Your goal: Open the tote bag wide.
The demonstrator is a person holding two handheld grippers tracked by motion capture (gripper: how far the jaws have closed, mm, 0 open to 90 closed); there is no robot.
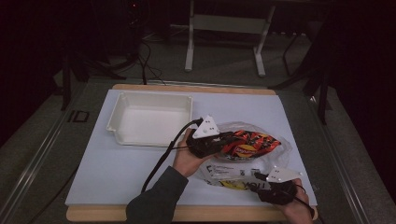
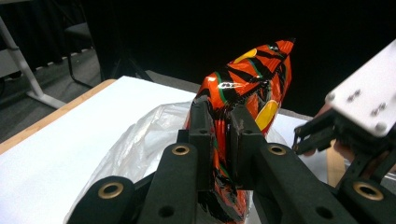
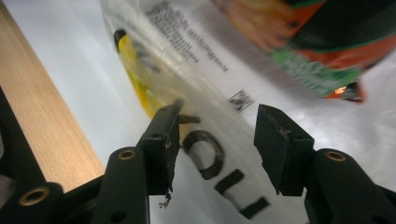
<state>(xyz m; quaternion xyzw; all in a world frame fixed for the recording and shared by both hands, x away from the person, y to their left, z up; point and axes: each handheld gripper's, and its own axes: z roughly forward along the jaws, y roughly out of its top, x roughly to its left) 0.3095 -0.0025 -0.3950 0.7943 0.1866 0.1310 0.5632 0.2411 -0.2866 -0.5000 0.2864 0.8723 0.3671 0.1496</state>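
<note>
- High view: the left gripper (image 1: 223, 140) sits just right of the tabletop's middle, its fingers clamped on the glossy orange-and-black snack bag (image 1: 252, 143), which lies partly inside a clear crinkled plastic bag with black print (image 1: 233, 175). Where the fingers meet the snack bag is lost in the dark gripper body.
- High view: the right gripper (image 1: 259, 178) is at about five o'clock from the snack bag, beside the clear bag's near edge; its fingers are too dark to read here. The hand below is cut off by the frame.
- High view: an empty white rectangular plastic tray (image 1: 122, 103) rests at ten o'clock from the snack bag, well apart, on the white sheet covering the tabletop (image 1: 112, 172).
- Left gripper view: both fingers (image 2: 201, 135) press the snack bag's lower part; its top end rises toward one o'clock. The bag's bottom is cut off.
- Right gripper view: the fingers (image 3: 163, 140) stand apart, nothing between the pads, over the clear bag's blurred print. The snack bag's end shows blurred at one o'clock.
</note>
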